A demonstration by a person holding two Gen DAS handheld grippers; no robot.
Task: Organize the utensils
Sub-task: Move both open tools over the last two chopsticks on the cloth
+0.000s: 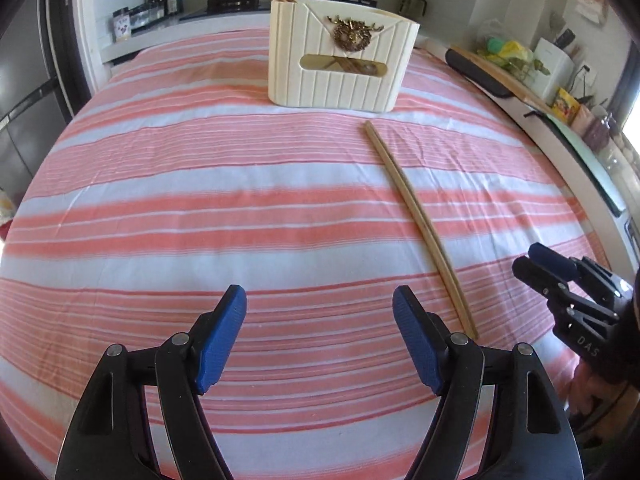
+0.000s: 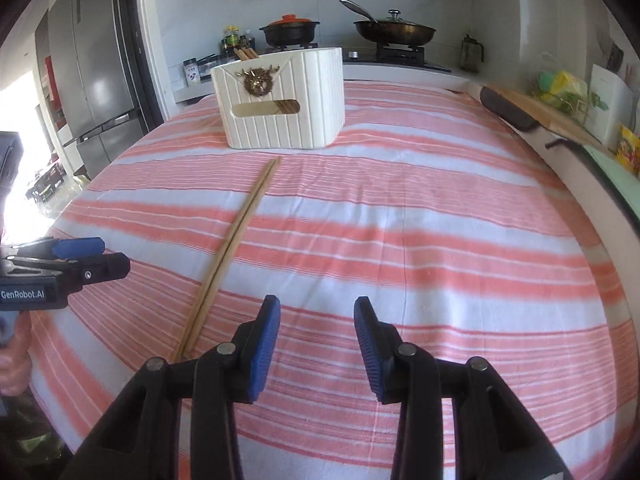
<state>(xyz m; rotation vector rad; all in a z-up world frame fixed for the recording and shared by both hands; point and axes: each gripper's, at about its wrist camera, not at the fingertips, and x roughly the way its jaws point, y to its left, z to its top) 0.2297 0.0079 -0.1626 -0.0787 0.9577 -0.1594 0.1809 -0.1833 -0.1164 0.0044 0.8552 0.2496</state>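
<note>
Chopsticks (image 1: 416, 220), a pale wooden pair lying side by side and touching along their length, rest flat on the pink-and-white striped tablecloth (image 1: 200, 184). Their long axis runs from just in front of the cream utensil holder (image 1: 340, 68) back toward the grippers, the far ends pointing at the holder's right front corner. The holder is ribbed, with a gold ornament (image 1: 352, 32) on its face and a slot showing more chopsticks (image 2: 286, 106) inside; another pair pokes out of its top. The left gripper (image 1: 320, 312) hovers nearer than the holder, left of the chopsticks' near ends, jaws wide apart and empty. The right gripper (image 2: 316, 320) hangs right of those ends, jaws partly apart, holding nothing.
</note>
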